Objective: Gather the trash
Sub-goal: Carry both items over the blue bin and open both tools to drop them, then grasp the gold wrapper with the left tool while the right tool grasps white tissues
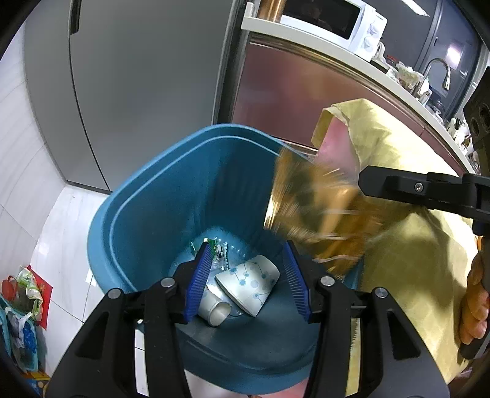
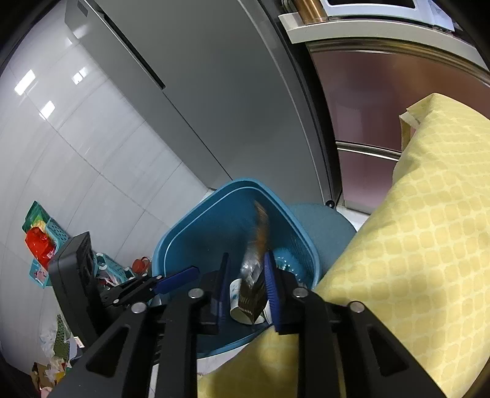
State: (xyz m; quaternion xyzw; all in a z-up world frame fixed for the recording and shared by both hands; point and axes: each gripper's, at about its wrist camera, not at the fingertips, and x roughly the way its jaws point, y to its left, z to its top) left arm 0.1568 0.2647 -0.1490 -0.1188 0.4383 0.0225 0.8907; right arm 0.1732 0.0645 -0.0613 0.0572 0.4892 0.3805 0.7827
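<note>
Blue pads of the left tool [image 1: 249,280] stand spread over the blue bin [image 1: 147,214], with nothing between them. Below them, on the bin's floor, lie two white paper cups [image 1: 248,286] with blue dots and some crumpled foil [image 1: 214,248]; only the left view shows this bottom clearly. Right of the pads, a gold wrapper [image 1: 315,211], blurred, is at the bin's right rim beside one black finger of the right tool [image 1: 395,186], and a hand [image 1: 474,303] grips that tool's handle at the frame edge.

From the right wrist, the right tool [image 2: 245,290] has its pads parted around the wrapper [image 2: 252,284]; whether they touch it cannot be told. This view alone shows the left tool's body [image 2: 76,275] and the clutter on the floor [image 2: 43,242] left of the bin [image 2: 171,248]. A yellow cloth [image 2: 413,245] covers the bench at right. Beyond stand a grey fridge [image 1: 137,76] and, in the left view only, a microwave [image 1: 333,21] and a tap [image 1: 441,70].
</note>
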